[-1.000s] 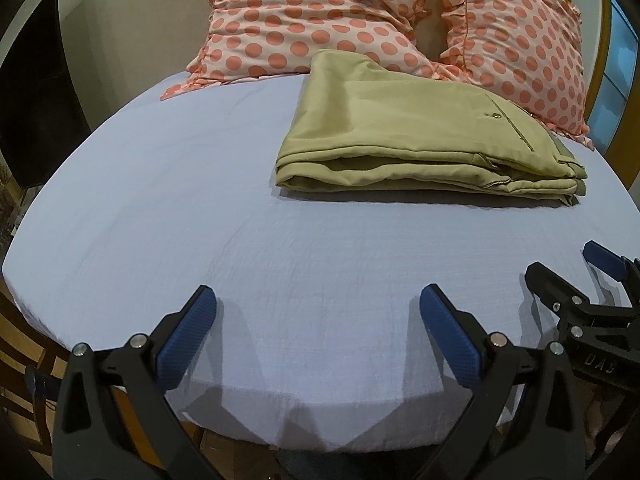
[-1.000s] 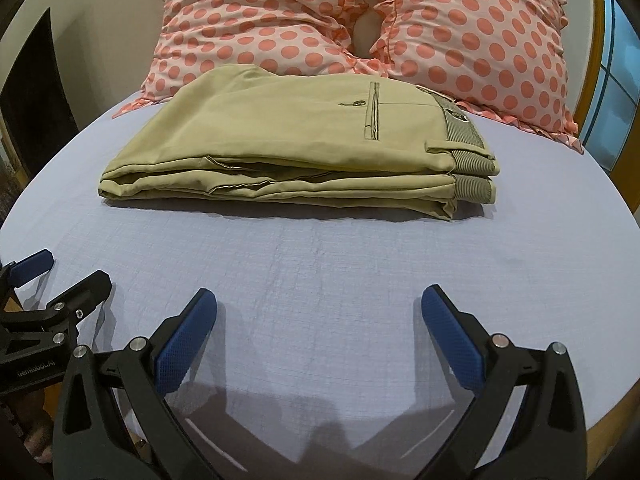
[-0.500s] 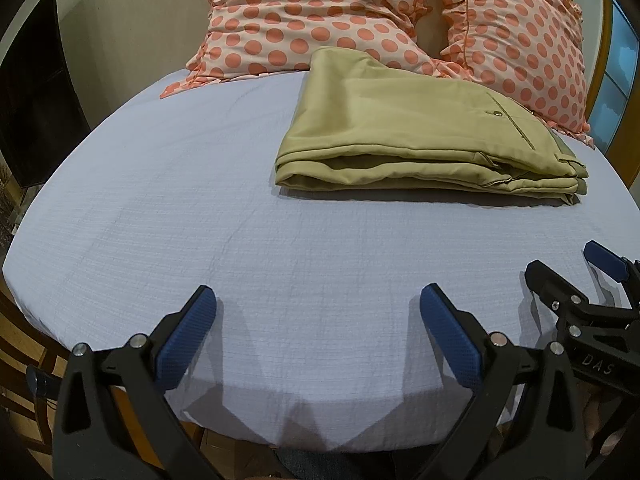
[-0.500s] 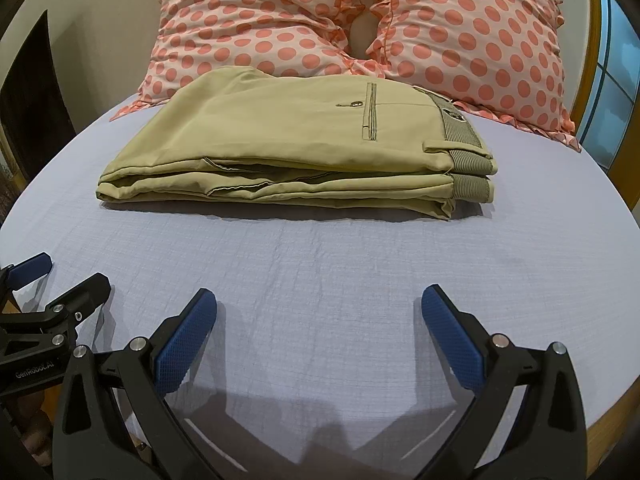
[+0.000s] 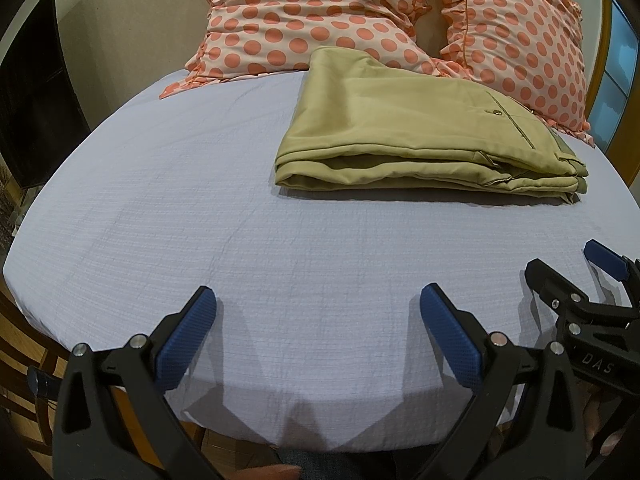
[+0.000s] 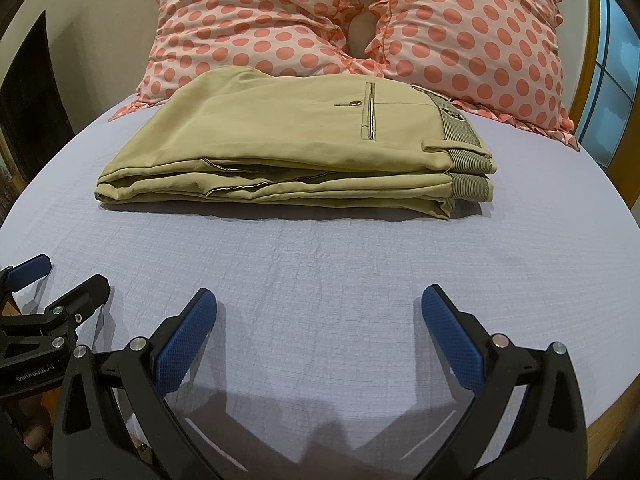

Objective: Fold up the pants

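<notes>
Left hand-held gripper (image 5: 318, 320) released, jaws spread wide, nothing between them, hanging over the near edge of the bed (image 5: 168, 184). Right hand-held gripper (image 6: 319, 320) same: released, empty, over bare sheet; it also shows in the left view at 4 o'clock.

Pants (image 6: 296, 148) sit well apart from both, at 12 o'clock in the right view and 1 o'clock in the left view (image 5: 424, 136). They lie flat on the sheet, far edge touching or lapping the two polka-dot pillows (image 6: 360, 28); we cannot tell which.

Judgement: task looks essentially done. We see a compact rectangular stack, several layers, edges roughly aligned.

Handling, as we read it:
- Khaki woven cloth, looks like cotton twill. Soft, light, limp. No stiffness to lever on.
- Not fragile, not slippery against the textured sheet; layers may slide over each other if pulled by one ply.
- Waistband (image 6: 466, 148) at the right end is ribbed, thicker, the firmest spot. Welt pocket with a button (image 6: 355, 102) on top.
- If it must move, we would pinch the full stack at the near folded edge, one gripper toward each end, and lift together so it does not sag or unfold.
- Left end is a rounded fold, bulkier, and harder to get a clean bite on.

Sheet: pale lavender, fine crinkle grid, slightly wrinkled. Pillows: ruffled edges, coral dots. Gripper pads (image 6: 186, 344): blue, knurled.
</notes>
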A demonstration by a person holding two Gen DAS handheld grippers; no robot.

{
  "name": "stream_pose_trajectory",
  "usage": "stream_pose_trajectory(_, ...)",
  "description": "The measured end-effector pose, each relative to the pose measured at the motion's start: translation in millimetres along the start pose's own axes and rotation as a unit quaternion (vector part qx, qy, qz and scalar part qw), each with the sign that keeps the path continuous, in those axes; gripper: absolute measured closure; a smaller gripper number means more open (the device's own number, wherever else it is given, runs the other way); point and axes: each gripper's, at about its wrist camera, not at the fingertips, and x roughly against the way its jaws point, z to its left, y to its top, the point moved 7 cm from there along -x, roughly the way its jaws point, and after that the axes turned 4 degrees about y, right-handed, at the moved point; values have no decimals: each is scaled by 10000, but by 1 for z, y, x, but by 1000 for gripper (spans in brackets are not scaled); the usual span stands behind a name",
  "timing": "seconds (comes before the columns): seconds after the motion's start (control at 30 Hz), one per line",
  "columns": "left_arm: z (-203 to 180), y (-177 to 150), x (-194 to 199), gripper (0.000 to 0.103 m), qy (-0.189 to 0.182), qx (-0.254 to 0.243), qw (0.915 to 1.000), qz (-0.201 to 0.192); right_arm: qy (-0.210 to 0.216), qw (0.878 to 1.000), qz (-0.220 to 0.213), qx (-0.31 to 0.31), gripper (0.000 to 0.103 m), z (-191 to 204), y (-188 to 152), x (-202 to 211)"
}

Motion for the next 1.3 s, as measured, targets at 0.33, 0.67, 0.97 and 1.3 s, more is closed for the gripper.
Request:
stream_pose_trajectory(0.33,0,0,0,2,0,3,10000,-3,6,10000,1,7,1,-1,0,0)
stream_pose_trajectory(0.67,0,0,1,2,4,6,10000,1,16,10000,1,17,1,-1,0,0)
stream_pose_trajectory(0.97,-2,0,2,2,-6,-8,10000,-23,25,10000,3,26,1,-2,0,0)
stream_pose_trajectory(1.3,-2,0,1,2,-42,-54,10000,-38,30,10000,1,31,1,-2,0,0)
